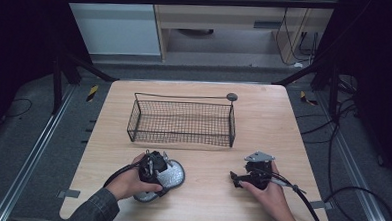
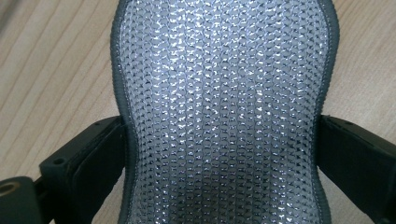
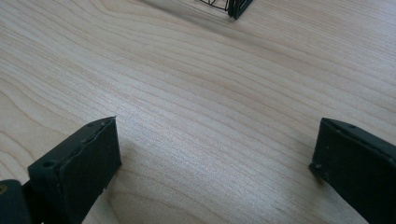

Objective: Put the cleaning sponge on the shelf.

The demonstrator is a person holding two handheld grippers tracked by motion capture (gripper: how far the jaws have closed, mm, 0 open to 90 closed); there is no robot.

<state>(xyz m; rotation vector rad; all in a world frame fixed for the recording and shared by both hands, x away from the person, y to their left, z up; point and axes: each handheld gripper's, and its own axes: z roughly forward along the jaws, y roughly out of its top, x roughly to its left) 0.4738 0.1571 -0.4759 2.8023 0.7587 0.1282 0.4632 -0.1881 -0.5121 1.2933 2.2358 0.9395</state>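
Note:
A silver mesh scouring pad point(image 2: 219, 70) with a grey rim lies flat on the wooden table at the front left point(image 1: 174, 175). My left gripper point(image 2: 222, 135) straddles its narrow waist, one black jaw touching each side edge; from above the left gripper point(image 1: 154, 169) sits on the pad's left end, held by a hand. My right gripper point(image 3: 215, 140) stands open over bare wood with nothing between its jaws; the high view shows the right gripper point(image 1: 236, 179) at the front right, pointing left.
A black wire basket point(image 1: 180, 138) stands mid-table behind both grippers, with nothing in it; its corner point(image 3: 236, 7) shows at the top of the right gripper view. A small grey disc point(image 1: 231, 97) lies behind it. Cables trail off the table's front edge.

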